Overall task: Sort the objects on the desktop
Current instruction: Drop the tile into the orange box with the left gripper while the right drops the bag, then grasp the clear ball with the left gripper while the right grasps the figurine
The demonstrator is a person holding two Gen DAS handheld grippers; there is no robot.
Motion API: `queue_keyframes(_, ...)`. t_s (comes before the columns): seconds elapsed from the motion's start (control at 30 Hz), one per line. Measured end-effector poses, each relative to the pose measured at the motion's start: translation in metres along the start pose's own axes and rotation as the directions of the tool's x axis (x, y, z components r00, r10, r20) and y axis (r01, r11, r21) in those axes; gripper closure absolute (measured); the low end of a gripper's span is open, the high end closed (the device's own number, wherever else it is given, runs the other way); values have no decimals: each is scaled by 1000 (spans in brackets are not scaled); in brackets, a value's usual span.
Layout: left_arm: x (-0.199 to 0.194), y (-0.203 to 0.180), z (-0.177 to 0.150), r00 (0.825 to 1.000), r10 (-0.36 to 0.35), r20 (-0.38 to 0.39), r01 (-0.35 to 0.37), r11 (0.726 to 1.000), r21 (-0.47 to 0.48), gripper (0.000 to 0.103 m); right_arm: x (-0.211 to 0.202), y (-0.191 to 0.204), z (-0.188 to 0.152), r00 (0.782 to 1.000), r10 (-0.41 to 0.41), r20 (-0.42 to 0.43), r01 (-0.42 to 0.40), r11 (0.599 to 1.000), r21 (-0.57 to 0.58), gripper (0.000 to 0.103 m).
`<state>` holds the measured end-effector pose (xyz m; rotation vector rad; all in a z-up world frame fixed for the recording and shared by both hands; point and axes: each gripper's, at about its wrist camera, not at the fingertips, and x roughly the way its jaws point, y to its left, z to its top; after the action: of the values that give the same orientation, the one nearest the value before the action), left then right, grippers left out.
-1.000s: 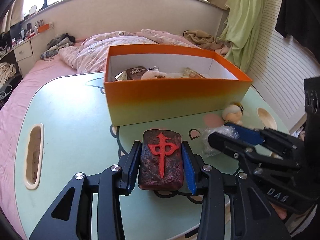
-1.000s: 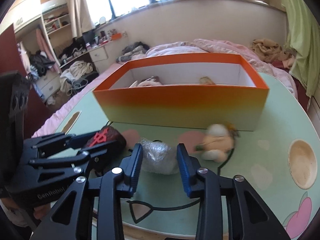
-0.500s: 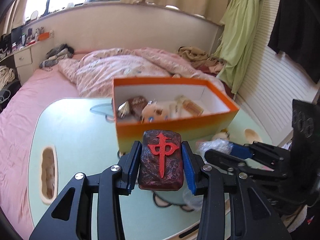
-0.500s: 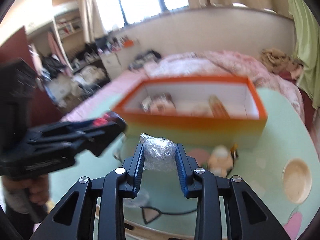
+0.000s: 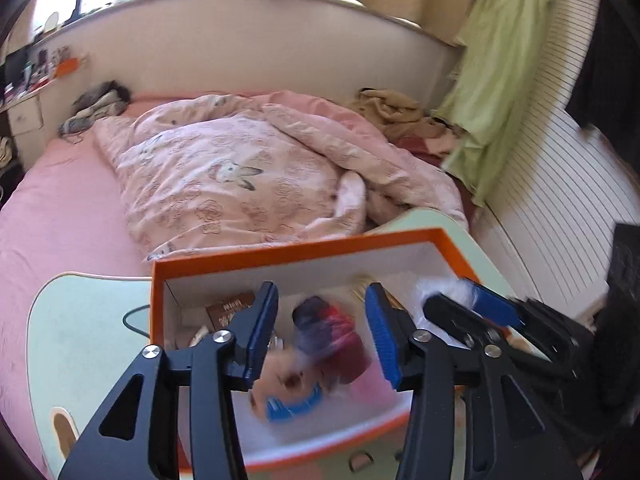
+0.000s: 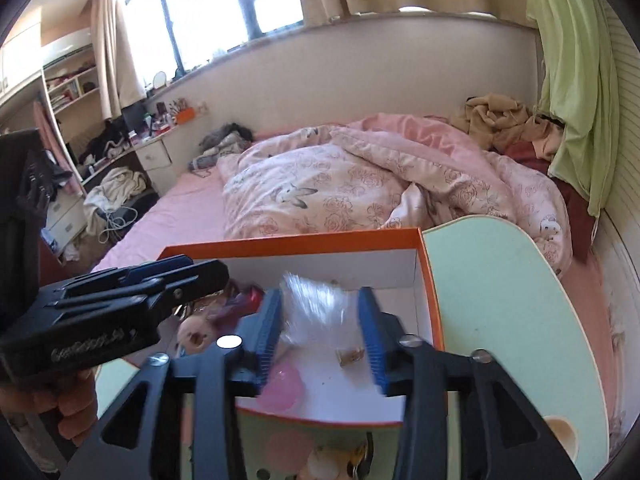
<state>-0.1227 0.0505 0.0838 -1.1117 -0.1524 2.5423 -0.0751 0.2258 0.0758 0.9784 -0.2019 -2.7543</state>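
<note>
dark red block (image 5: 334,334) motion-blurred, clear plastic wad (image 6: 316,310) smeared, box (image 5: 280,254) near wall behind claws

Bright daylight comes from the windows (image 6: 224,4) on the far wall, which are blown out to white glare. The bedding (image 5: 240,176) is evenly lit and fairly sharp. Things inside the orange box (image 5: 304,252) are smeared by motion blur, as is the clear plastic wad (image 6: 316,308). Fisheye distortion bends the walls, and the corners go black.
</note>
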Motion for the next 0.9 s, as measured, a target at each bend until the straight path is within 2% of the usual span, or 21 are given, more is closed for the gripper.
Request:
queue_keyframes(0.03, 2, 3, 0, 1000, 4, 3, -4, 1000, -8, 36, -1, 0, 0, 1000, 1, 10, -1, 1000, 1, 54)
queue_keyframes(0.1, -2, 7, -2, 1000, -3, 20, 4, 1000, -22, 36, -4, -3, 0, 1000, 9, 28, -9, 1000, 9, 50)
queue_keyframes(0.2, -14, 12, -7, 999, 2, 39, -1, 1000, -23, 36, -12, -9, 1, 998, 22, 60, -24, 999, 32, 50)
queue_keyframes(0.4, -52, 7, -28, 997, 17, 70, -21, 999, 49, 36, -43, -20, -11, 997, 32, 77, -38, 996, 75, 48)
queue_keyframes(0.5, -73, 3, -49, 992, 50, 119, -58, 996, 69, 36, -61, -18, -26, 997, -5, 81, 0, 998, 61, 48)
queue_keyframes(0.57, -82, 2, -67, 989, 72, 125, -80, 995, 59, 36, -68, -15, -40, 995, -52, 85, 47, 997, 65, 48)
queue_keyframes(0.63, -87, 0, -86, 993, 57, 105, -62, 997, 46, 36, -72, -13, -58, 994, -82, 71, 76, 994, 76, 48)
queue_keyframes(0.73, -90, -9, -116, 995, 43, 92, -49, 997, 56, 36, -63, -10, -76, 997, -72, 16, 70, 994, 82, 48)
queue_keyframes(0.83, -82, -20, -142, 999, 23, 25, -24, 998, 61, 36, -56, -2, -85, 997, -80, -7, 80, 995, 63, 48)
queue_keyframes(0.9, -75, -27, -154, 1000, 19, 3, -19, 998, 67, 36, -51, 7, -85, 993, -114, -9, 115, 993, 21, 48)
